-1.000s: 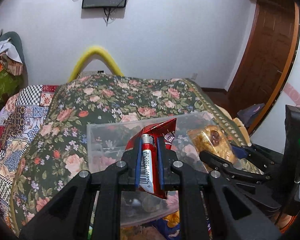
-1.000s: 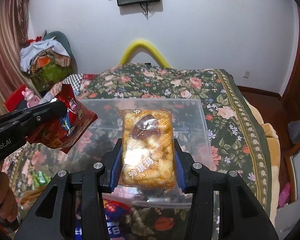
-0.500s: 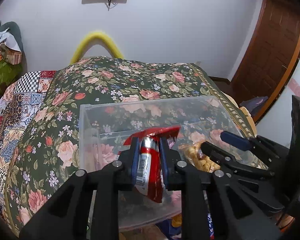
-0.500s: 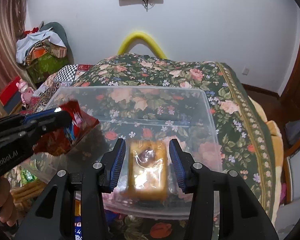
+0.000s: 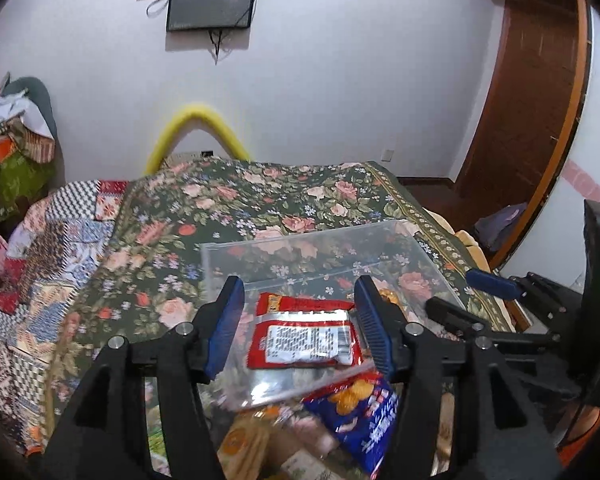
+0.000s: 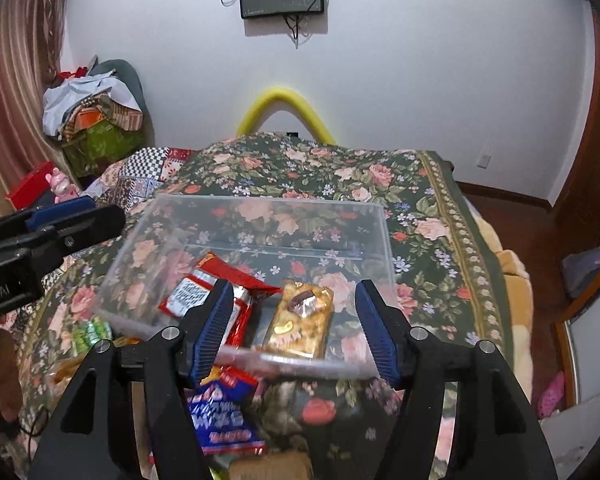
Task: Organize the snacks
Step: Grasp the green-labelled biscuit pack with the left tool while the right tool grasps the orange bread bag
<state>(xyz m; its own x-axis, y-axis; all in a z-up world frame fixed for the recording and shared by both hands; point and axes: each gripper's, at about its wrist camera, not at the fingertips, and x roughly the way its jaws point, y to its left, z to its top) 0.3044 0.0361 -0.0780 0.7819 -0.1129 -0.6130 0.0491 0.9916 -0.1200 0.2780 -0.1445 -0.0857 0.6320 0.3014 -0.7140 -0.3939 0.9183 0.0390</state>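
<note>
Lying in the clear bin, red packet and golden snack sit below both opening, empty hand-held grippers: left hand-held gripper, right hand-held gripper.

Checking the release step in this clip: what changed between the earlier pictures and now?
Both snacks were let go. The left gripper dropped the red packet into the clear bin; the right gripper dropped the golden nut bar beside it. Both jaws are opening with nothing between them. The bin stayed on the floral bedspread; the blue snack bag remains outside.
</note>
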